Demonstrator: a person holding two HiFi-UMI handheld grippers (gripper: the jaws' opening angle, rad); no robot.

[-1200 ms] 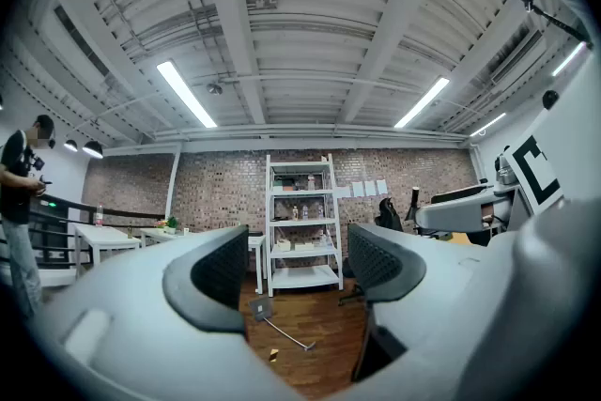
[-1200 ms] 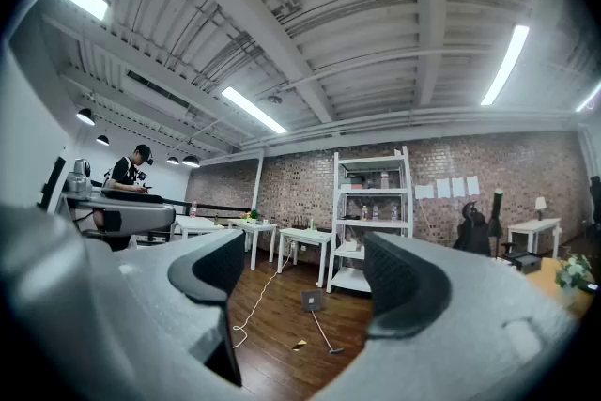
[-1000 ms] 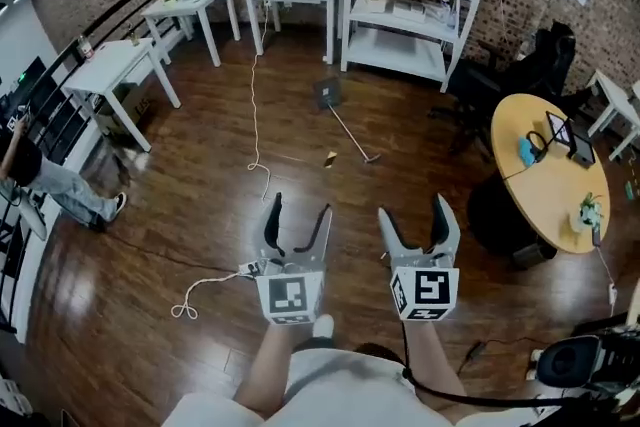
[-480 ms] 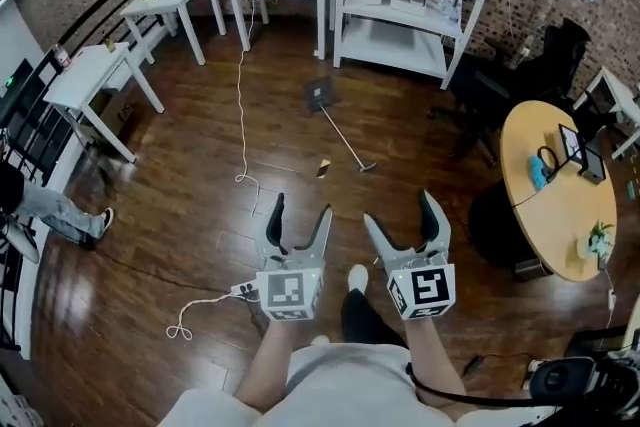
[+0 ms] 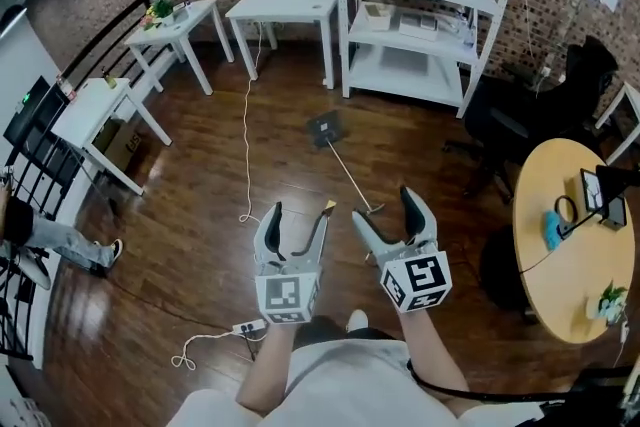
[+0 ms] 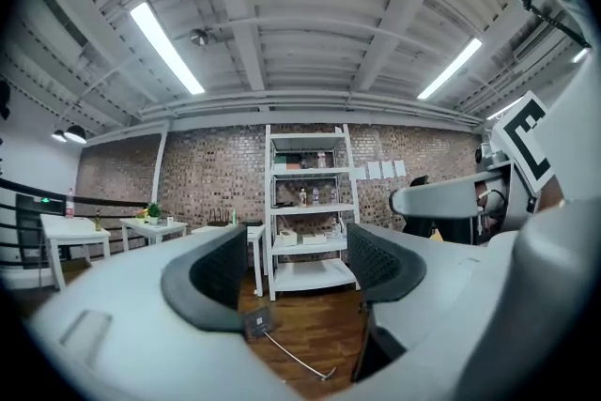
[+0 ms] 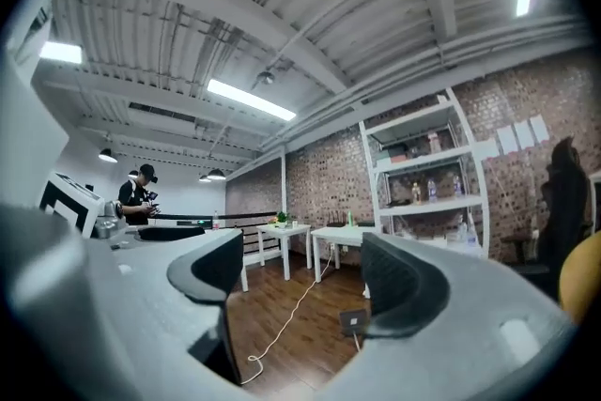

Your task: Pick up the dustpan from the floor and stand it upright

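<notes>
The dustpan (image 5: 325, 127) lay flat on the dark, glossy plank floor (image 5: 190, 205): a small dark square pan with a thin pale handle running back toward the person. Both tools were released and held nothing. The left gripper (image 5: 302, 211) and right gripper (image 5: 384, 205) each showed 2 smooth grey jaws with ribbed black pads, spread wide. Compared with 0.5 s before, both had advanced, and the handle's end now lay near the right gripper's tips. Bare floor ringed the pan, with a white cable (image 5: 247, 140) to its left, the white shelf unit (image 5: 420, 75) behind it and the round wooden table (image 5: 560, 245) well off to the right.
</notes>
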